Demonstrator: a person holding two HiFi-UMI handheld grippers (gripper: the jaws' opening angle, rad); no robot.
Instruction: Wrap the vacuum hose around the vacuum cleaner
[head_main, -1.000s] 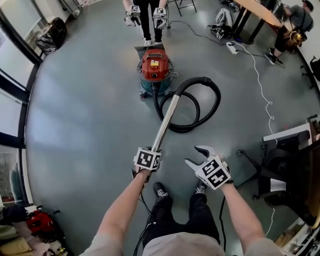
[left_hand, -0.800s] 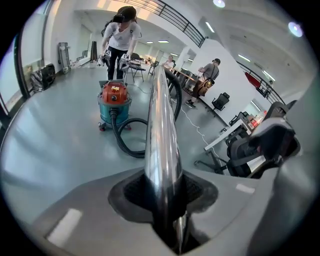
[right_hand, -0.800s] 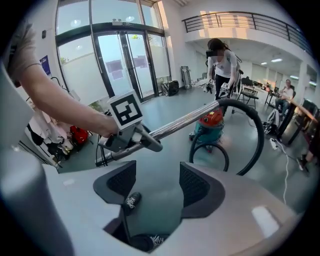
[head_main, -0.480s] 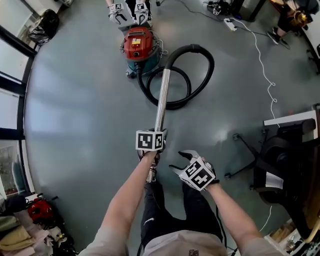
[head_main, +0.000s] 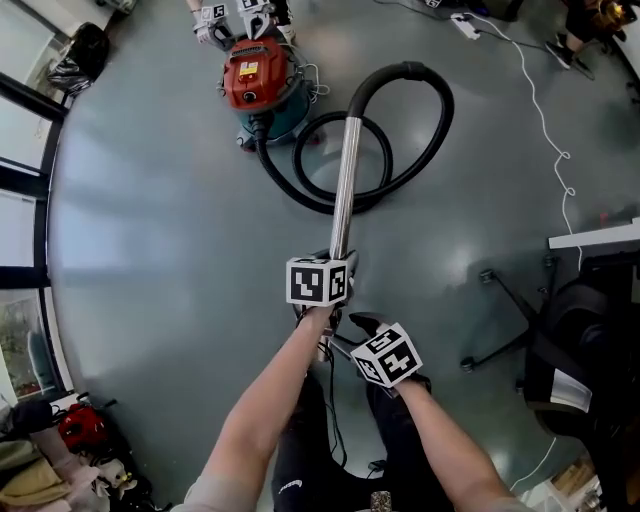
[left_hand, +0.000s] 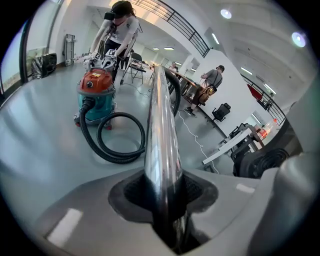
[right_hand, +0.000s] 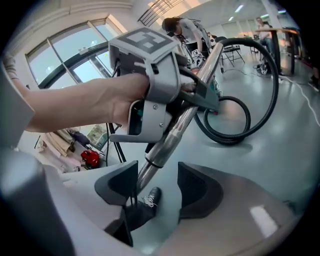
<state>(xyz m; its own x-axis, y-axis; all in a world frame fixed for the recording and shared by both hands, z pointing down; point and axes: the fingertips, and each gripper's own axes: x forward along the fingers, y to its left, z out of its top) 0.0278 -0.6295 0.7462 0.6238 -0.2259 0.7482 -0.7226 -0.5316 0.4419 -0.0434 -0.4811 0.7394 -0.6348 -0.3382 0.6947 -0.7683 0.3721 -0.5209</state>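
Note:
The vacuum cleaner (head_main: 258, 80), red on top and teal below, stands on the grey floor at the far side. Its black hose (head_main: 420, 130) lies in loose loops to its right and joins a shiny metal wand (head_main: 345, 190). My left gripper (head_main: 335, 262) is shut on the wand (left_hand: 162, 140) near its lower end and holds it slanted off the floor. My right gripper (head_main: 345, 335) sits just below and right of the left one. In the right gripper view it (right_hand: 157, 187) is open; its jaws have just been closing a little, with the wand's tip (right_hand: 152, 162) just ahead of them, untouched.
Another person (head_main: 235, 12) with two grippers stands right behind the vacuum. A white cable (head_main: 545, 110) runs across the floor at right, near an office chair base (head_main: 500, 320) and a desk (head_main: 600, 240). Bags (head_main: 75, 425) lie at lower left. My legs are under the grippers.
My right gripper has dropped, rolled and closed in on the left one, from well right of the wand to just under its lower end. The left gripper has carried the wand along.

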